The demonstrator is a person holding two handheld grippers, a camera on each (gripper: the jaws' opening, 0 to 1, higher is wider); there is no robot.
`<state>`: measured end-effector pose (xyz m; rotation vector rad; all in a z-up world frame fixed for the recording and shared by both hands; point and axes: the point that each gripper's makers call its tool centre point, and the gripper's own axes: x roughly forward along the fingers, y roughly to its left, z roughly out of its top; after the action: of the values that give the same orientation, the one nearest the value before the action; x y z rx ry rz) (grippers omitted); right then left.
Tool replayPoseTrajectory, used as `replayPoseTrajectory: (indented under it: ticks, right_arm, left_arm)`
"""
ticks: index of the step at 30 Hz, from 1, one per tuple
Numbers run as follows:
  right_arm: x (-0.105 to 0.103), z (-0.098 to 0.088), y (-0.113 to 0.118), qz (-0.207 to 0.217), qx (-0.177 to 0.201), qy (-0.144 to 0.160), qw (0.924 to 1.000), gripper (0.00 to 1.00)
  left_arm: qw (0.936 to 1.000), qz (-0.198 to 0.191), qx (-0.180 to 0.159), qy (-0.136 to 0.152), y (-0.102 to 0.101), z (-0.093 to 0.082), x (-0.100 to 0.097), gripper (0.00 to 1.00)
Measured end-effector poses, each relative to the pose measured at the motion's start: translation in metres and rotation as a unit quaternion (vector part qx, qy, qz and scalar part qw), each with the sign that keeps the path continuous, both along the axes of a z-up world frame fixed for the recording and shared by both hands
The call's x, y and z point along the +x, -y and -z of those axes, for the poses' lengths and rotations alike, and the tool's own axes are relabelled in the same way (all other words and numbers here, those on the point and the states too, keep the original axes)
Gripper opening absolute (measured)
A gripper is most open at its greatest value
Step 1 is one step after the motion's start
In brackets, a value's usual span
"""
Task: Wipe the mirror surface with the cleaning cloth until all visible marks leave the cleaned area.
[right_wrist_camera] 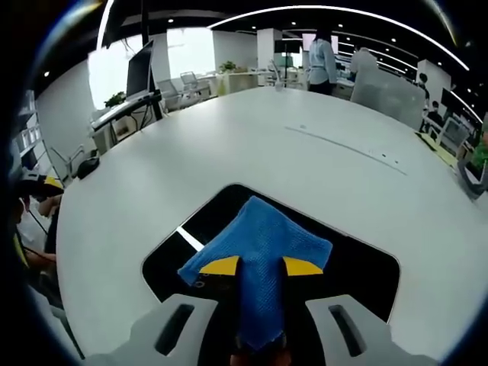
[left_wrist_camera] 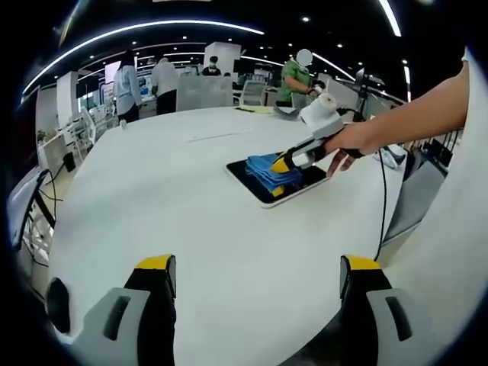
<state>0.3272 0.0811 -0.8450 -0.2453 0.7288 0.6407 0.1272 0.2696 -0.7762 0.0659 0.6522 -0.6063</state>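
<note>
A big white round table [left_wrist_camera: 175,198] is taking up most of the room in front of me, with people standing and working at desks well behind it. Toward its far right side in the left gripper view, a flat dark mirror [left_wrist_camera: 305,185] with rounded corners is lying face up, well apart from anything else on the top.

In the right gripper view the mirror [right_wrist_camera: 358,267] is stretching out as a black glossy slab, catching a thin bright reflection of a ceiling light near its left part. A blue cleaning cloth [right_wrist_camera: 263,252] is lying on it, bunched into a strip where it is being gripped and fanning out flat against the glass ahead.

A person's hand [left_wrist_camera: 352,142] is reaching in from the right, holding the right hand-held gripper [left_wrist_camera: 284,162] down onto the cloth [left_wrist_camera: 268,169]. From its own view, that hand-held gripper [right_wrist_camera: 261,266] is pinching the cloth between its yellow-tipped jaws. The left hand-held gripper [left_wrist_camera: 255,276] is hanging back over bare table, jaws spread wide and holding nothing.

As for progress, I would judge the wiping to be under way, not finished: the cloth is covering only the middle of the glass. I cannot make out any marks on the exposed dark surface, so how much is left is hard to say.
</note>
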Motion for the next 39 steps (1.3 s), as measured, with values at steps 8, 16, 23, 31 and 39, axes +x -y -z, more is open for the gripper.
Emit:
replayPoseTrajectory:
  ticks: [8,16,23,31,39]
  right_arm:
    - [-0.001,0.000,0.012,0.006,0.002,0.000,1.0000,0.17]
    - [0.000,0.001,0.016,0.005,0.000,-0.001,1.0000,0.17]
    - [-0.001,0.000,0.025,0.008,0.000,-0.001,1.0000,0.17]
    - [-0.001,-0.001,0.034,0.012,-0.001,-0.001,0.9999,0.17]
    - [0.000,-0.001,0.040,0.014,-0.001,-0.001,0.9999,0.17]
  left_arm:
    - [1.0000,0.004,-0.004,-0.002,0.006,0.001,0.000,0.90]
    - [1.0000,0.007,-0.002,-0.003,0.010,0.001,0.000,0.89]
    - [1.0000,0.007,-0.003,-0.003,0.013,0.001,0.001,0.89]
    - [1.0000,0.008,-0.001,-0.004,0.017,0.001,0.000,0.89]
    - [1.0000,0.007,0.001,-0.003,0.018,0.000,0.001,0.90]
